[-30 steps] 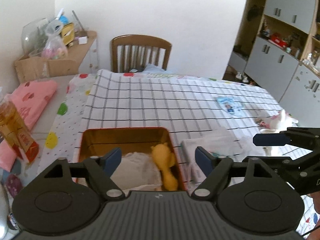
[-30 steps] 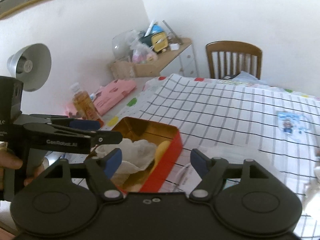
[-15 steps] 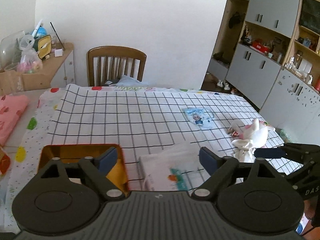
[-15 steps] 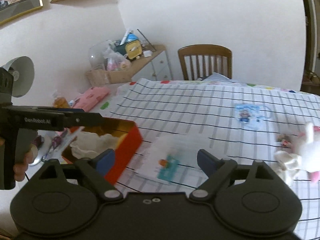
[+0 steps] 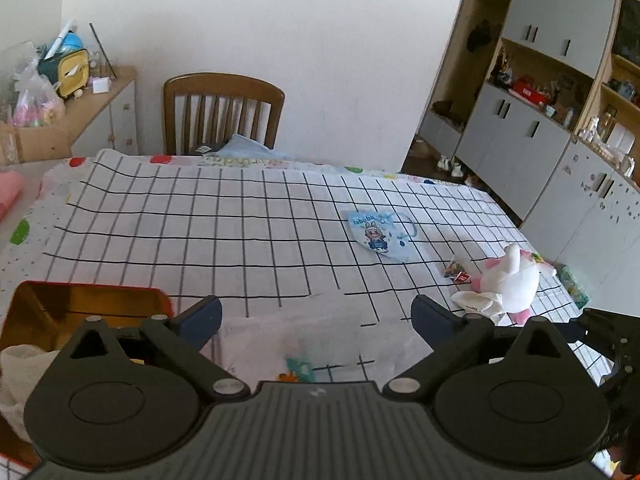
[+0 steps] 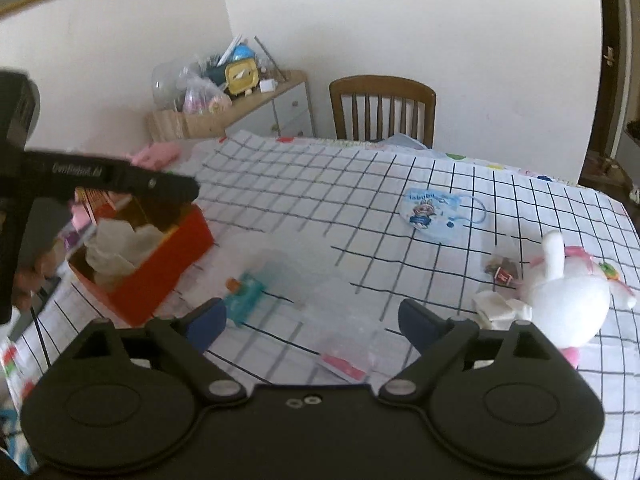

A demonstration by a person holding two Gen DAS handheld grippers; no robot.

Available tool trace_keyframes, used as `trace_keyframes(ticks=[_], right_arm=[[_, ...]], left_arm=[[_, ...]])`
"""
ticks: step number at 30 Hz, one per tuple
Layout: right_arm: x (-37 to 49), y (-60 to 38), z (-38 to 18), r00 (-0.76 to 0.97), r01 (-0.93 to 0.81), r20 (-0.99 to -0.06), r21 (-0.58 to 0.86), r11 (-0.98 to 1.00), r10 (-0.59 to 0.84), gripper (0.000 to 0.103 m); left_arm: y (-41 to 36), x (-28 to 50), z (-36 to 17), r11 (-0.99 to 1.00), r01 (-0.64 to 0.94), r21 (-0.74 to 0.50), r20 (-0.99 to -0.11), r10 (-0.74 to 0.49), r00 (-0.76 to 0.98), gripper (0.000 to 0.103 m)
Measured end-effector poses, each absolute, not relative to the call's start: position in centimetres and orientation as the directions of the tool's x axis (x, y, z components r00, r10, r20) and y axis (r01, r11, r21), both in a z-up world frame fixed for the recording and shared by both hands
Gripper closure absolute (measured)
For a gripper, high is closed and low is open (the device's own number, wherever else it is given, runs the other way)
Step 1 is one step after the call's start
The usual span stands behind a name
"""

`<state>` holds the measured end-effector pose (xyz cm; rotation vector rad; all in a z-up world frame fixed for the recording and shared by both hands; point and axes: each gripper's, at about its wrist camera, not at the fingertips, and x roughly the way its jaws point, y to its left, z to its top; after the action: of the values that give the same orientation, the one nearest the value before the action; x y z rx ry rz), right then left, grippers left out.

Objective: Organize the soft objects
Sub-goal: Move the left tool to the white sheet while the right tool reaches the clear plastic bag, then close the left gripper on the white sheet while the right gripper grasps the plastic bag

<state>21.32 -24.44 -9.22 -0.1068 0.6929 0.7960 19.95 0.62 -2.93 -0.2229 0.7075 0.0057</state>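
Plush lies on desk, right of both tools, beside crumpled cloth. Right tool nearer; left tool further, by tin. Both tools' jaws just been opening, now wide, nothing between them. Plush's long axis unclear.

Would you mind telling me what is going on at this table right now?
A person is tidying soft things into a red tin, which already holds a crumpled white cloth. Both the left gripper and right gripper are empty, their jaws having just been opening. A white plush toy and blue face mask lie on the tablecloth.
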Motion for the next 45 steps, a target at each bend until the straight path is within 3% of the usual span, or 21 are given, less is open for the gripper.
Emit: trace_keyframes(ticks=[22,26,32,36,38,45], right_arm=[[26.4,-21.4,-14.7,0.362,-0.785,-0.695,0.132,0.606,0.621,0.019],[27.1,-20.7,-15.0,0.352,-0.793,-0.696,0.133,0.595,0.626,0.021],[27.8,-19.6,-16.1,0.352,-0.791,-0.720,0.113,0.601,0.598,0.033],[28.2,-19.8,-16.5,0.361,-0.779,-0.731,0.105,0.618,0.579,0.046],[28.4,-20.0,-16.8,0.364,-0.771,-0.737,0.104,0.628,0.569,0.052],[29.2,-21.0,-16.9,0.388,-0.724,-0.731,0.136,0.677,0.562,0.072]], left_arm=[[-3.0,29.9,-10.3,0.997,-0.001,-0.075,-0.791,-0.059,0.609,0.002],[-2.5,31.2,-11.4,0.995,-0.026,-0.098,-0.807,-0.064,0.587,0.002],[-3.0,32.2,-12.7,0.997,-0.024,-0.077,-0.824,-0.050,0.564,0.002],[-3.2,32.2,-12.9,0.997,-0.013,-0.079,-0.825,-0.057,0.563,0.003],[-3.3,32.3,-12.9,0.998,-0.007,-0.068,-0.824,-0.052,0.564,0.008],[-3.6,32.1,-13.1,0.999,0.010,-0.038,-0.827,-0.037,0.561,0.044]])
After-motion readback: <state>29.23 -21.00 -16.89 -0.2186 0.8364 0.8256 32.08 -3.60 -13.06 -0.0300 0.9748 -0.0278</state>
